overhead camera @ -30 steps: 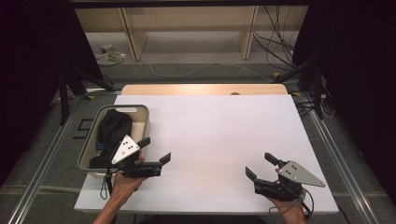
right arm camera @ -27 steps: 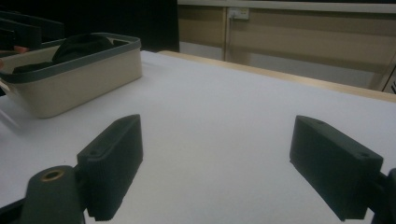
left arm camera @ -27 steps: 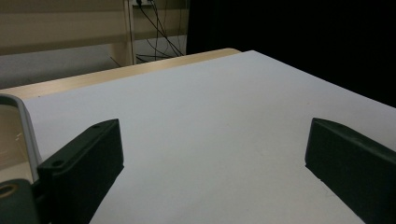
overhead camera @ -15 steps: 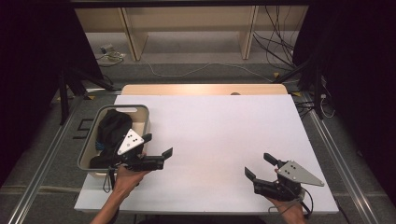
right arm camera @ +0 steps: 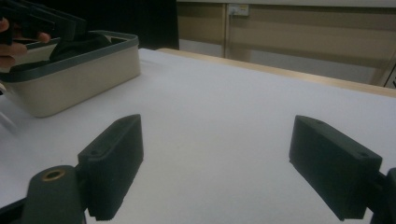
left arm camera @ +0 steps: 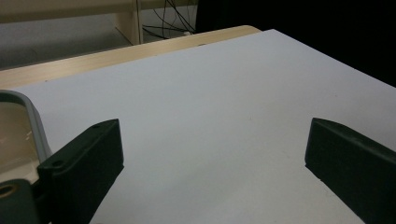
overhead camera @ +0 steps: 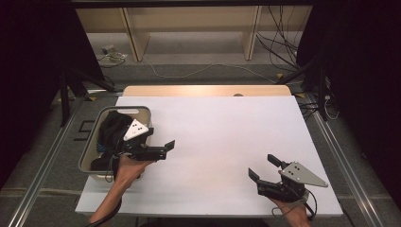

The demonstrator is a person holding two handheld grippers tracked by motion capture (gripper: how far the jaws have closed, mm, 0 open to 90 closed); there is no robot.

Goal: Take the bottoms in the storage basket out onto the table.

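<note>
- Left gripper has risen and moved toward the far side since 1 s ago; it was low at the near right corner of the basket, now it sits over the basket's right rim, jaws pointing right over the table.
- Left gripper jaws wide apart, nothing between them; left gripper view shows bare white table between the 2 jaws and the basket rim at the left edge.
- Left hand comes up from the bottom, wrapped around the handle, over the near right part of the basket.
- Right gripper barely changed from the earlier frames: same near right spot on the table, jaws spread, holding nothing, pointing left and away.
- Right gripper view: open jaws over plain table, basket off at upper left with the other gripper above it.
- Basket: beige tub with grey rim, at the left edge of the white table, same place as before.
- Dark cloth piled inside the basket, mostly black, a bit of blue at the left side; just left of the left gripper, contact cannot be told.
- Table white, wooden strip along the far edge.
</note>
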